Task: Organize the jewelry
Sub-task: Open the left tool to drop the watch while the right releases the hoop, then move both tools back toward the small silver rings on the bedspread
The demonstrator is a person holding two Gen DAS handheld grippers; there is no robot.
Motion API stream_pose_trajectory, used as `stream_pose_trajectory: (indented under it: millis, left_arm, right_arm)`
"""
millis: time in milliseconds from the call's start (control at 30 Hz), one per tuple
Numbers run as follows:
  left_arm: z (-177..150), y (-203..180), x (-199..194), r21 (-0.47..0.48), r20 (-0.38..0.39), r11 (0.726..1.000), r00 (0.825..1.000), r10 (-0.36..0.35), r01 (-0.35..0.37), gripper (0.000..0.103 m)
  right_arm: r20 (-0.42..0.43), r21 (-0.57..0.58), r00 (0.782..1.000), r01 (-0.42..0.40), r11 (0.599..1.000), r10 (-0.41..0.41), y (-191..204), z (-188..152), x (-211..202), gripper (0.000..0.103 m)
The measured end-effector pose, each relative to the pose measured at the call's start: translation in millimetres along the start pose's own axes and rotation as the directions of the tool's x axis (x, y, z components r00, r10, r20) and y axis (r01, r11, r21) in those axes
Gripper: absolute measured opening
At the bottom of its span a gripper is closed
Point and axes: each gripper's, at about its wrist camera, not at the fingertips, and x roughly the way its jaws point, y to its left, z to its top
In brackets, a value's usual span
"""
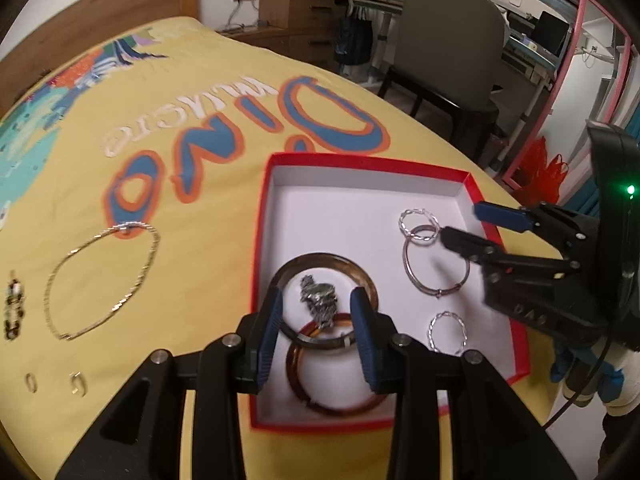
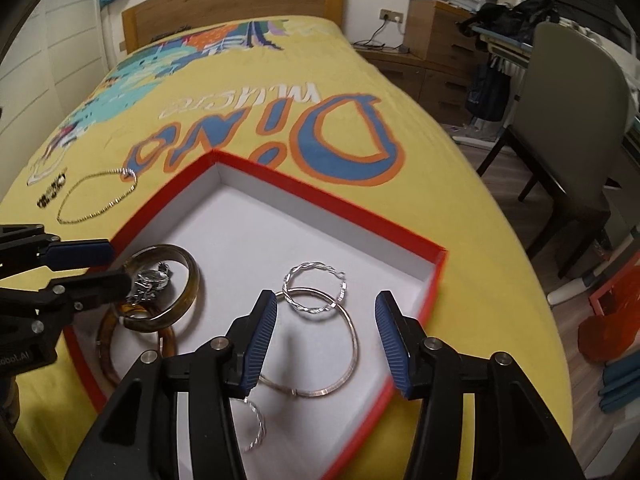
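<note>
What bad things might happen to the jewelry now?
1. The silver charm sits between the left tool's fingers and might catch on one.
2. The twisted silver ring overlaps the big silver hoop, so they might tangle.
3. The gold chain still lies on the bedspread, where it might get forgotten.

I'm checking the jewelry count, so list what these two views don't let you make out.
- Lower amber bangle: left wrist view, partly covered by the upper bangle and left gripper.
- Silver brooch: both views, detail blurred.
- Near twisted ring: right wrist view, half behind the right gripper.
- Small gold pieces on the bedspread: left wrist view, too small to identify.
</note>
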Motion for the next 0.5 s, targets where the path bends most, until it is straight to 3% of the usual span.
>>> stream_pose_trajectory:
  millis: [333, 500]
  left_arm:
    - [-37, 9, -60, -0.011, 0.024, 0.985, 0.985, 0.173, -0.173, 0.037]
    - [-57, 17, -90, -0.026, 0.043, 0.976, 0.976, 0.215, -0.214, 0.037]
  right_arm:
    - [0.038, 0.072, 0.998, -0.042, 0.996, 0.04, 17, -30, -61, 0.052]
    - [0.049, 0.091, 0.997, -0.068, 0.994, 0.064, 36, -44, -87, 0.054]
